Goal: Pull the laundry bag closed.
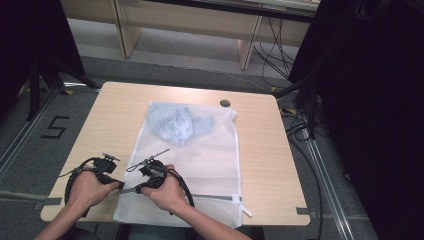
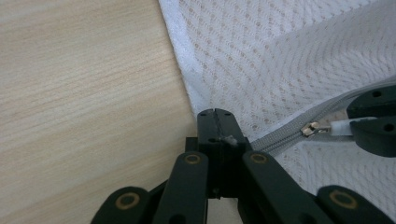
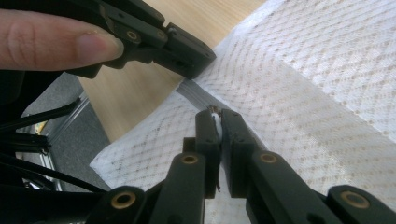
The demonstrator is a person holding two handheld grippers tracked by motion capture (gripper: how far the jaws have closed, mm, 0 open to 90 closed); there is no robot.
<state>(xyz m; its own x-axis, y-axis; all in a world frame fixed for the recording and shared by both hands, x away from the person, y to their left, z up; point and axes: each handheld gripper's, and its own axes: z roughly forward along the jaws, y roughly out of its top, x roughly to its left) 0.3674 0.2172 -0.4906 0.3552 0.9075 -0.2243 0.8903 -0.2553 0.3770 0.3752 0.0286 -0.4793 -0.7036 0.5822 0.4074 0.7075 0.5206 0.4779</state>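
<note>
**One mesh bag, two grippers at its zipper**

One white mesh bag [image 1: 200, 165] lies flat on the counter [image 1: 260, 150]. It is a long soft rectangle, and it reaches from the middle of the counter down to the near edge. The cloth is thin netting with lots of tiny holes, so you can see through it a little. Inside the bag, up at the far end, sits one crumpled pale blue piece of cloth [image 1: 176, 122]. It is bunched up in a soft lump. The rest of the bag looks flat.

One grey zipper [image 1: 215, 197] runs across the near end of the bag. It has small teeth and a little metal slider [image 2: 310, 129] with a white pull tab [image 2: 337, 127].

There are two black grippers, one in each hand. They look hard and smooth, with round brass-coloured pins. The left gripper [image 2: 215, 113] is clenched on the end of the zipper at the left edge of the bag. Its two jaws are pressed tight together with the grey tape caught between them. The right gripper [image 3: 217, 113] is just beside it, a bit further along the zipper. It is clamped on the white pull tab, which peeks out between its jaws.

The counter is light wood with fine lines in it, and its corners are rounded. One small dark round cap [image 1: 225, 103] sits in the counter near the far edge, just past the bag.
</note>
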